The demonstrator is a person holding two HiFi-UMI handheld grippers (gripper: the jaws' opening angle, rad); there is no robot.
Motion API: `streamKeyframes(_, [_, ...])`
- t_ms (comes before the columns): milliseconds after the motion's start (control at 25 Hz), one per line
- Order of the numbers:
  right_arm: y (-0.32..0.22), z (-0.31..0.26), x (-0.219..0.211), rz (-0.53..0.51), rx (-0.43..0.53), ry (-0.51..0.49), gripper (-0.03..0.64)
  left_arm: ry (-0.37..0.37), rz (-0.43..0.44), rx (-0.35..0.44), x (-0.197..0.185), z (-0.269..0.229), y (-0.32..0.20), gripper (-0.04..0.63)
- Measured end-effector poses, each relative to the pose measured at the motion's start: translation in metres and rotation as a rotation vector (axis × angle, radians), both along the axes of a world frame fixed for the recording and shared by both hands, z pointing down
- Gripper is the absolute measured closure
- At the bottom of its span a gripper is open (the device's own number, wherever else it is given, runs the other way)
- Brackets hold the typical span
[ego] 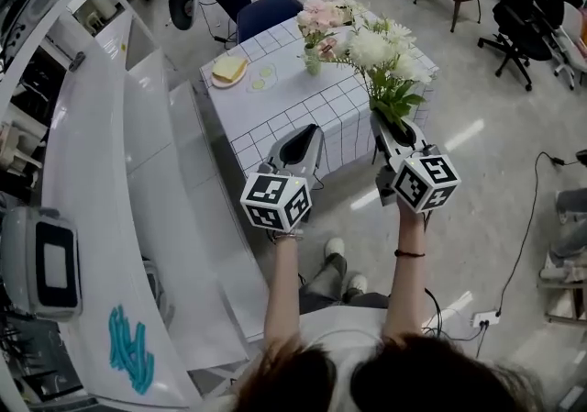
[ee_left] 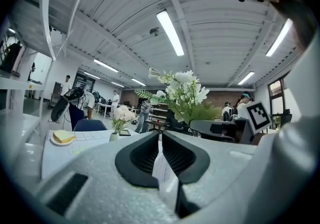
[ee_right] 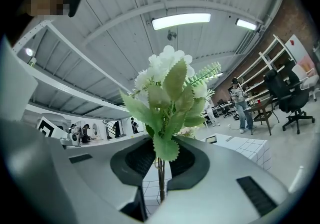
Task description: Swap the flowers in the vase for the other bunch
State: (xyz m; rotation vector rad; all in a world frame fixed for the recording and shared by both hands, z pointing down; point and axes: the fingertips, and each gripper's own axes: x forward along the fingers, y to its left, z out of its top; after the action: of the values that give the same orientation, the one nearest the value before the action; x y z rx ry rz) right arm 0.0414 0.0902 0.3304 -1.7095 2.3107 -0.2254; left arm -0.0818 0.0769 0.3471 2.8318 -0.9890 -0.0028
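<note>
The white bunch [ego: 381,52] is held in my right gripper [ego: 383,123]. Its jaws are closed only as far as the thin stems [ee_right: 160,178] allow. In the right gripper view [ee_right: 161,157] these stems stand upright between the two dark pads, and the green leaves and white blooms [ee_right: 167,93] rise above them.

In the head view the bunch is at about 1 o'clock from the middle of the picture. Its blooms show over the right edge of the tabletop [ego: 284,116], which has a white cloth with a grid pattern.

The vase [ego: 313,62] is small and stands upright on the far part of the tabletop, at 12 o'clock from the middle. The pink bunch [ego: 321,14] is in it. The white blooms are just beside the pink ones, at about 4 o'clock from them; I cannot tell if they touch.

My left gripper [ego: 310,132] is at 9 o'clock from the right one, near it but apart, and points toward the near edge of the tabletop. In the left gripper view its jaws [ee_left: 160,144] are together and nothing is between them. The same view shows the vase [ee_left: 114,137] with the pink bunch [ee_left: 122,114] at 10 o'clock from the jaws.

A plate [ego: 218,83] with a yellow slice of bread [ego: 229,67] lies at 9 o'clock from the vase, near the far left corner. A blue chair [ego: 268,11] stands behind the tabletop, at 11 o'clock from the vase.
</note>
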Motion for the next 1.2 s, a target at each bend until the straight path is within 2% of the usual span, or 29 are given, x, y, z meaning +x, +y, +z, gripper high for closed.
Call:
streamKeyframes(520, [-0.065,0.001,0.016,0.046,-0.006,-0.001,0.561,0.003,0.059,-0.036,0.020,0.009,-0.078,0.563])
streamKeyframes(1200, [-0.095,-0.008,0.039,0.153,0.024,-0.024,0.561,0.022,0.145,-0.028,0.037,0.008,-0.126,0.563])
